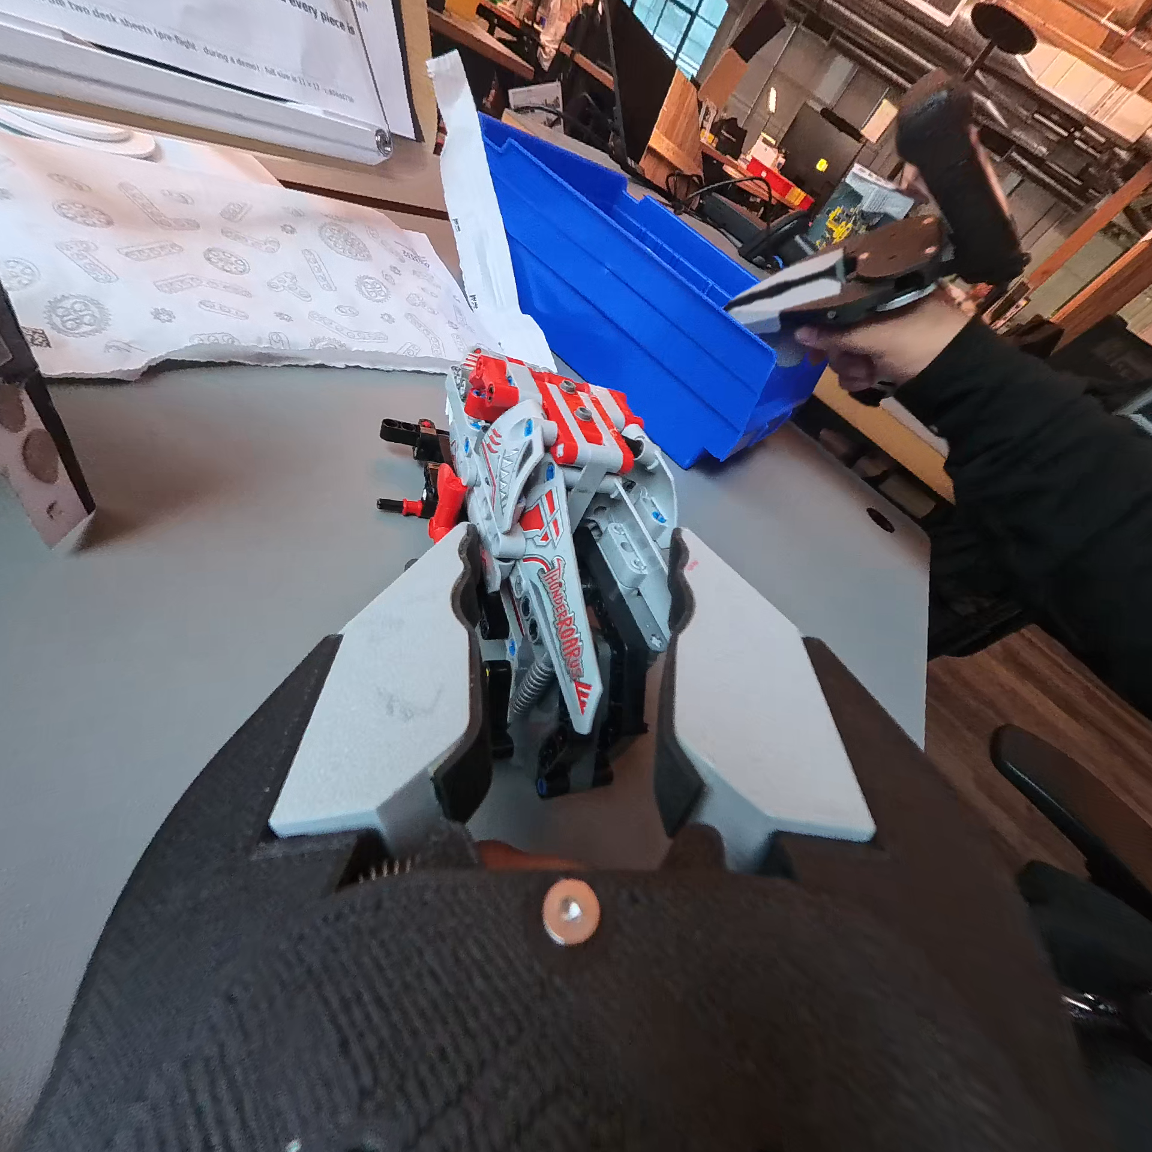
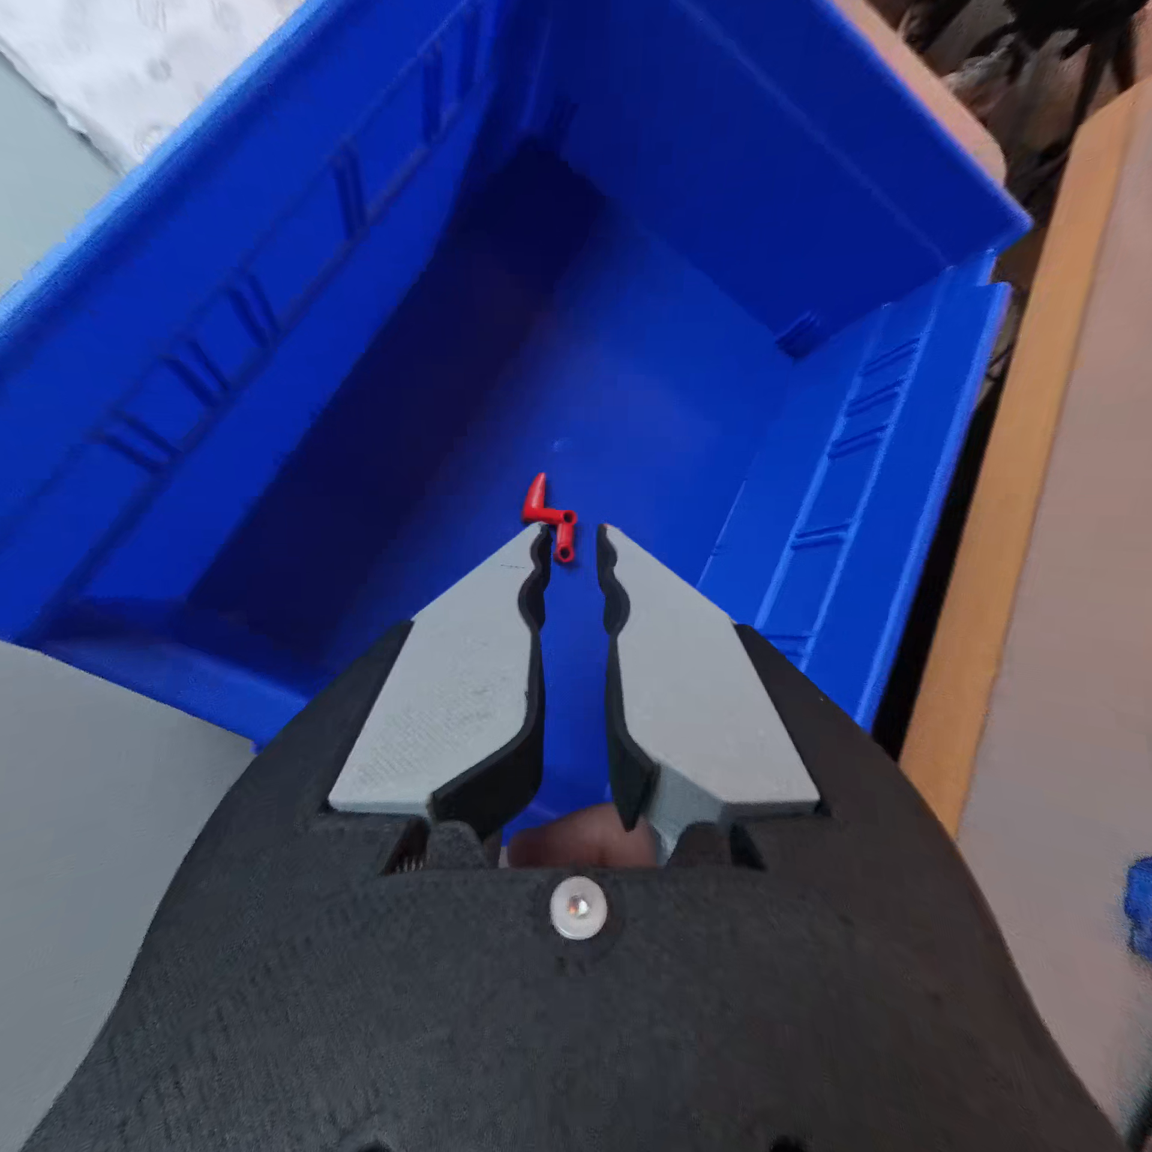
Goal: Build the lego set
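**A:** Where is the lego model?

**B:** The grey, red and black lego model stands on end on the grey surface, clenched between the jaws of the left gripper. Behind it lie a white parts sheet and a blue bin.

**A:** And the right gripper?

**B:** The right gripper hovers over the bin, jaws released with a narrow gap and holding nothing. A small red piece lies on the bin's floor, just past the fingertips.
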